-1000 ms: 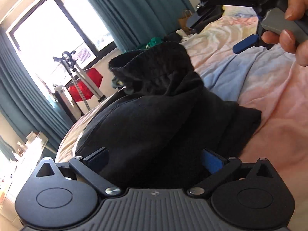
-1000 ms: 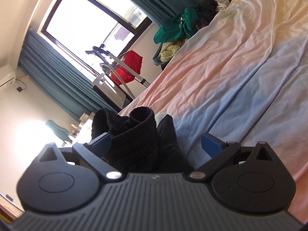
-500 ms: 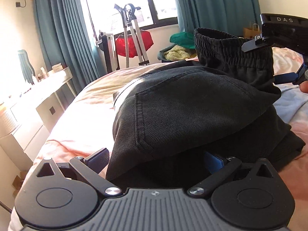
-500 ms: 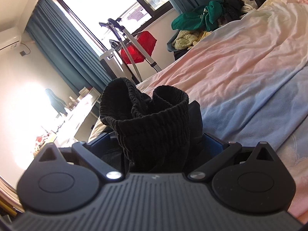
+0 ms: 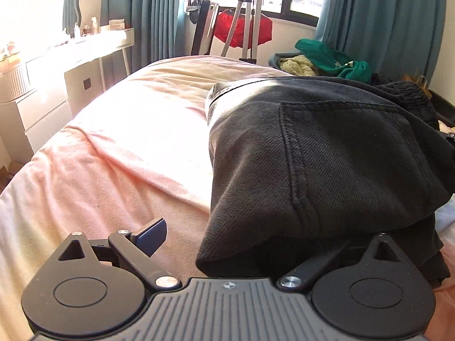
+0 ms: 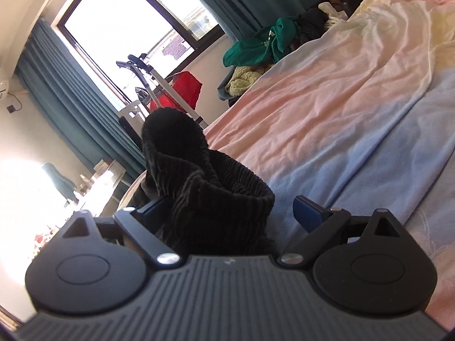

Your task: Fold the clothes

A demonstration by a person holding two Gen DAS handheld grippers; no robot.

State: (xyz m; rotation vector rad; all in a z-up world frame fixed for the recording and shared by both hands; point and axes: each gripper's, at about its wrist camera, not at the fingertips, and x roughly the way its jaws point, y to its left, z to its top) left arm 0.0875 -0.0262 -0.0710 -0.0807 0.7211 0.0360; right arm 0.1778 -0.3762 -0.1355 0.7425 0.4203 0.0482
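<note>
Bedroom scene: bed (image 5: 122, 153) with pastel sheet, teal curtains (image 5: 381, 17) at the window, white desk (image 5: 71, 65) off to the side, a heap of green and yellow laundry (image 5: 321, 59) beyond the far edge of the bed

One black garment, trousers (image 5: 327, 164) with a stitched back pocket, lay bunched on the bed. Left claw (image 5: 256, 233): spread wide, jaws closing. The near blue pad (image 5: 150, 236) stood clear on bare sheet; the other pad was hidden under the cloth, which draped over that side of the claw. No pinch visible, so I judged nothing gripped

Right claw (image 6: 227, 213): jaws wide and closing. The ribbed elastic waistband (image 6: 216, 199) stood up between them, nearer the left pad; the right pad (image 6: 307, 213) stood apart from the fabric with sheet showing in the gap. Not yet clamped

Step in hand (judgement): taking hold of the trousers at two points, waistband on the right, pocket side on the left, ahead of a lift or a fold

Next move calls for both jaws to finish shutting on cloth. The left claw would need to shift toward the fabric edge so both pads catch it, not one

Count: trousers 1; claws 2; blue pads seen 3; laundry heap 1; desk 1
</note>
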